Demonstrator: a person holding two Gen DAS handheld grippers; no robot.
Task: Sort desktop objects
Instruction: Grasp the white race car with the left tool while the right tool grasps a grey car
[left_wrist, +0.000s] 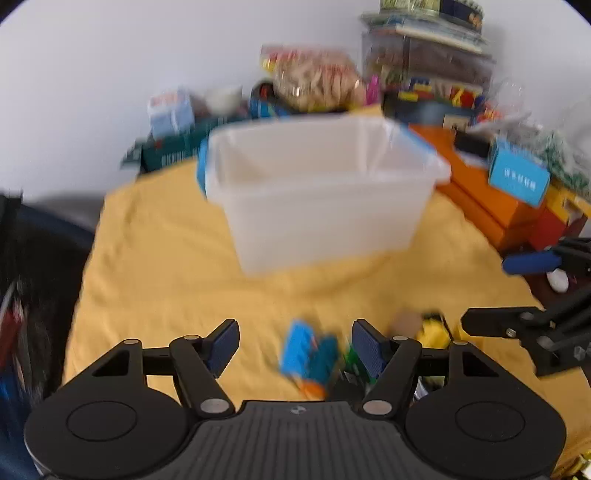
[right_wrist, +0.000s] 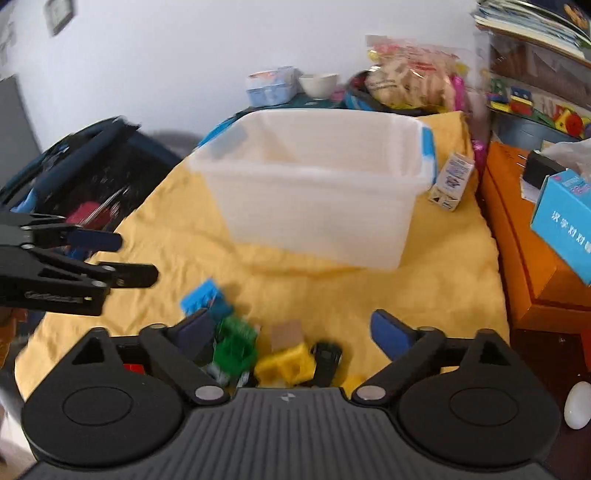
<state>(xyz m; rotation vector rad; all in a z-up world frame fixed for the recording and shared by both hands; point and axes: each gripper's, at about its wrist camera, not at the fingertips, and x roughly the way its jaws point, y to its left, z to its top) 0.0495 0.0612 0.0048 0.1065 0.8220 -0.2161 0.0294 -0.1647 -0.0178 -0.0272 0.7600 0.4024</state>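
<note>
A clear plastic bin stands on the yellow cloth ahead of both grippers. My left gripper is open low over the cloth, with a blue toy block lying loose between its fingers. My right gripper is open wide over a small pile: a green toy, a yellow toy, a black toy car and a cardboard scrap. The blue toy block lies just left of that pile. Neither gripper's pads touch anything. Both views are blurred.
Orange boxes and a blue box line the right side. A small carton stands beside the bin. A snack bag, a bowl and shelves sit behind. A dark basket is at the left.
</note>
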